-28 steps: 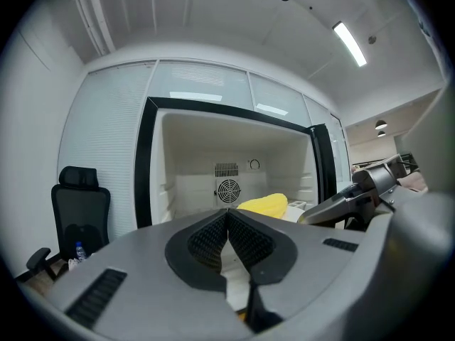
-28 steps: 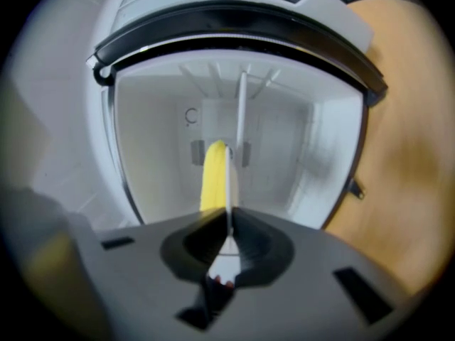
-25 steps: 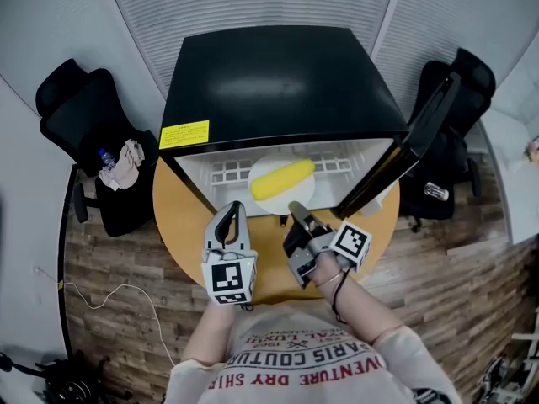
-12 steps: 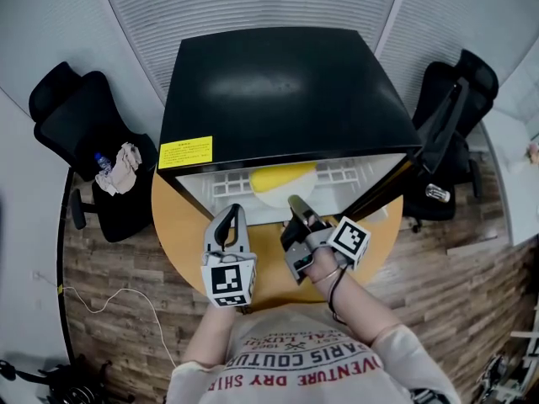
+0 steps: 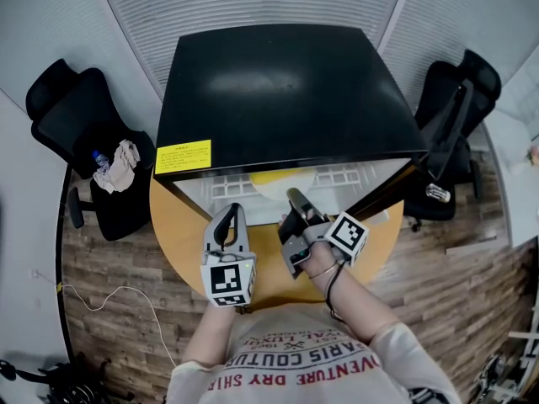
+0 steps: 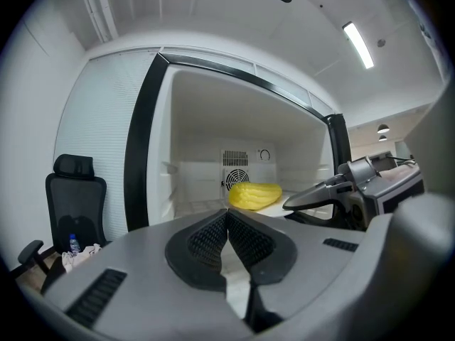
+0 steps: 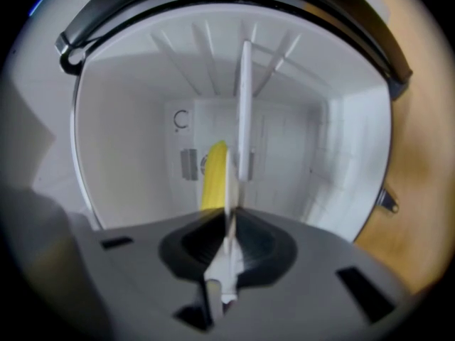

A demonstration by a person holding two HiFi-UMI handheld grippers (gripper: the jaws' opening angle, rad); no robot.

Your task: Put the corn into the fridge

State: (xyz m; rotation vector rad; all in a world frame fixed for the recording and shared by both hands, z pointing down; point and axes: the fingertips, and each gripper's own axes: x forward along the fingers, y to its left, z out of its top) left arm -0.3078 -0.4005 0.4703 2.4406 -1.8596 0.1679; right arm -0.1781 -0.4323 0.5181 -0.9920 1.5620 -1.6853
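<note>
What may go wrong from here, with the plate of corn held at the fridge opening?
1. The right tool pinches the white plate only at its near rim, so the plate may tip or slip.
2. The corn lies loose on the plate; any tilt may roll it off inside the fridge.
3. The left tool is shut and empty, so nothing supports the plate from below.
</note>
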